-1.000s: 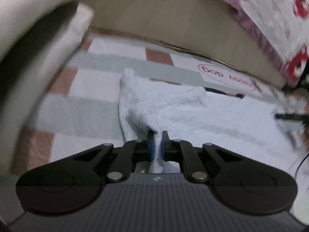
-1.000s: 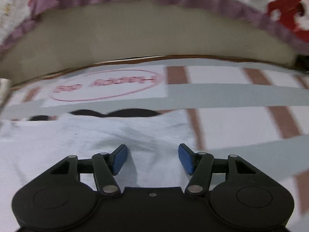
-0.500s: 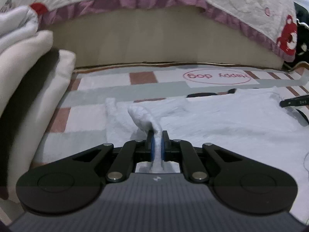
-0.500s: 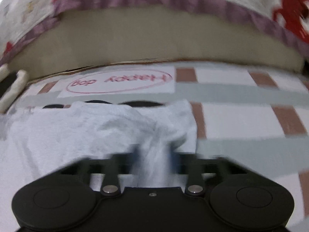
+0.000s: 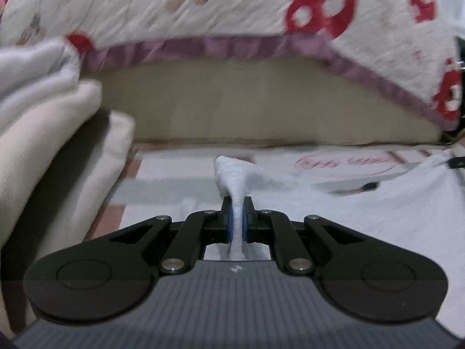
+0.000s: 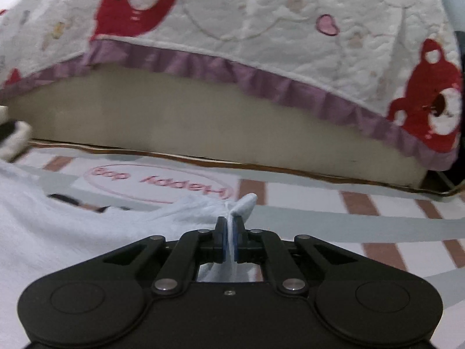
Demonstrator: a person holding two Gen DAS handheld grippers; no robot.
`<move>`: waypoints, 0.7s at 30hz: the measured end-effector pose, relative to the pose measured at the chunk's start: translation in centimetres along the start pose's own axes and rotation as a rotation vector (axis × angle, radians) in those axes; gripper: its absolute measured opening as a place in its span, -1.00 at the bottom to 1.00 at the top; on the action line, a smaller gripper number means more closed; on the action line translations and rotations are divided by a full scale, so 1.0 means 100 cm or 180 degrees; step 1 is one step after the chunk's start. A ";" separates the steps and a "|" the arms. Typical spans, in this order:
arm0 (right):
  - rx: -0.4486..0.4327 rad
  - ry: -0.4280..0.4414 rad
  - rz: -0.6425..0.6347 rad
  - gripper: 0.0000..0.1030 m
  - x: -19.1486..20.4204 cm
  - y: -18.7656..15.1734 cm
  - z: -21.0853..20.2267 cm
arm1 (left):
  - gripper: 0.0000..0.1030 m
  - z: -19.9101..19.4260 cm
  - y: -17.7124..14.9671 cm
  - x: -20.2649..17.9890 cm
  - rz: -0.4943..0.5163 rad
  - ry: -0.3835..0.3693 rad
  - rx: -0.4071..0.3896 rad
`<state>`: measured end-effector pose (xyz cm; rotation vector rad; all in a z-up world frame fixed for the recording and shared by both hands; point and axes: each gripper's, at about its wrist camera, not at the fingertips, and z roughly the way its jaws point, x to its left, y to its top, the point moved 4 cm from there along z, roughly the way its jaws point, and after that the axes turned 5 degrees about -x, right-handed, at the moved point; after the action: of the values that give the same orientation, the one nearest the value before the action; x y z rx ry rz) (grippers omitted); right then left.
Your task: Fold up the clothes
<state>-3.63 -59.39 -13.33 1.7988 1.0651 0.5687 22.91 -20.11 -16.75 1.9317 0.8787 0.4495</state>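
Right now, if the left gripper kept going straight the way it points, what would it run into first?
The left gripper, shut on a pinched corner of the white garment, points low toward the checked mat. It would probably meet the mat first, then the beige bed base; depth is hard to judge through the fisheye.

white garment (image 5: 377, 212): soft cloth, matt, faintly fuzzy, creased where it is pinched
left tool (image 5: 237, 218): matt black plastic arms, shiny metal pivot pins, blue rubbery pads, ribbed grey body behind
right tool (image 6: 230, 234): the same matt black plastic, bright metal rivets, blue pads, smooth black housing
checked mat (image 6: 363, 226): flat printed cloth, matt, grey and brown bands on white, a pink printed oval
quilt (image 6: 261, 23): padded stitched cloth, puckered surface, red prints, ruffled purple trim with a slight sheen
bed base (image 6: 203, 122): smooth, matt beige panel
folded pile (image 5: 49, 133): thick soft cream and white cloth, matt
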 end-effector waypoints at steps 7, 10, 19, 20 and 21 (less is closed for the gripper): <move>0.0741 -0.0342 0.0333 -0.04 -0.007 -0.011 0.005 | -0.36 0.018 -0.015 0.018 -0.0274 0.0108 0.0696; 0.0955 0.0160 0.1036 -0.04 -0.018 -0.023 -0.023 | -0.06 0.003 -0.015 0.025 -0.0461 0.0013 0.0921; 0.1553 0.0496 0.1220 -0.02 -0.001 -0.090 -0.120 | 0.42 -0.062 -0.067 0.015 -0.0663 -0.0058 0.1746; 0.1592 0.0470 0.1139 -0.02 0.002 -0.097 -0.126 | 0.44 -0.068 -0.071 0.009 -0.0562 -0.0041 0.1788; 0.1591 0.0462 0.1050 -0.02 0.006 -0.102 -0.130 | 0.45 -0.074 -0.075 0.004 -0.0497 -0.0039 0.1800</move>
<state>-17.35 -50.72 -16.53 2.4304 1.0786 0.6791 15.64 -13.08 -19.57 2.3417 1.2336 0.0952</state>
